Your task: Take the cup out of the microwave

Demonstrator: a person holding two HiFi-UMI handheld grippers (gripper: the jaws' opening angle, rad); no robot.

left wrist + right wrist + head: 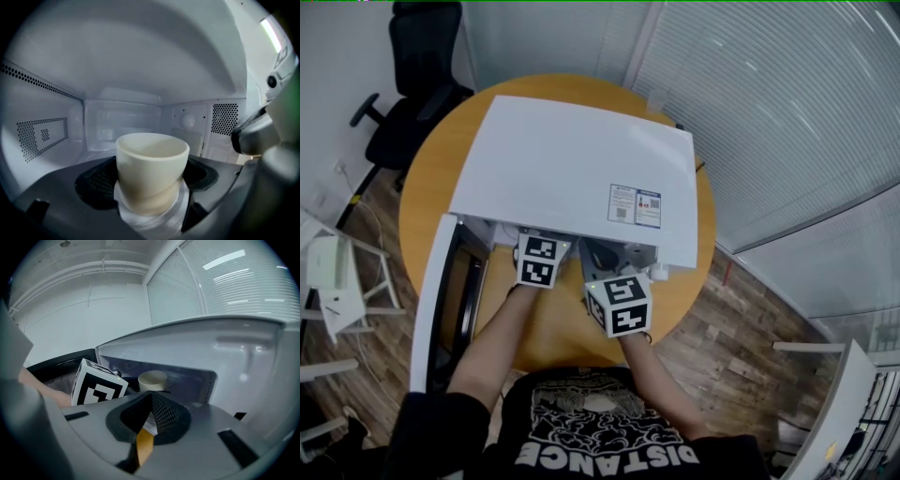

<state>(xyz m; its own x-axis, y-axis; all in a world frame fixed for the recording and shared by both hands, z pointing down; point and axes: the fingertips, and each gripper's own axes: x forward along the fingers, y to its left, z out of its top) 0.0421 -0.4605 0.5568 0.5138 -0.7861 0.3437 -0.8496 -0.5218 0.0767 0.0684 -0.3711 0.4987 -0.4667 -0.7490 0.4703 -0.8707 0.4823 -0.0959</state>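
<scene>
1. Office room with a wood-plank floor: a round wooden table point(422, 187) carries a white microwave point(572, 159). A black office chair point(412, 84) stands behind and left of the microwave.
2. At the microwave's left side its door point(431, 291) hangs wide open, towards the person.
3. Inside the microwave's cavity is the left gripper point(150, 180). Its jaws stand about a cup's width apart with their dark pads against both sides of the cream cup point(152, 159), so the cup appears gripped. The cup leans slightly, over a clear glassy piece I cannot identify.
4. Just outside the microwave's mouth, right of the left gripper, the right gripper point(150, 399) has its jaws brought together on nothing. Its view shows the cup inside the cavity.
5. Slatted window blinds point(787, 103) lie right of the microwave.
6. Risks, as I judge them:
   - The smooth, tapered, tilted cup could slip through the pads if drawn back quickly.
   - Its base could catch the cavity's front lip if kept low.
   - The right gripper sits close to the exit path, so the two could knock together.
</scene>
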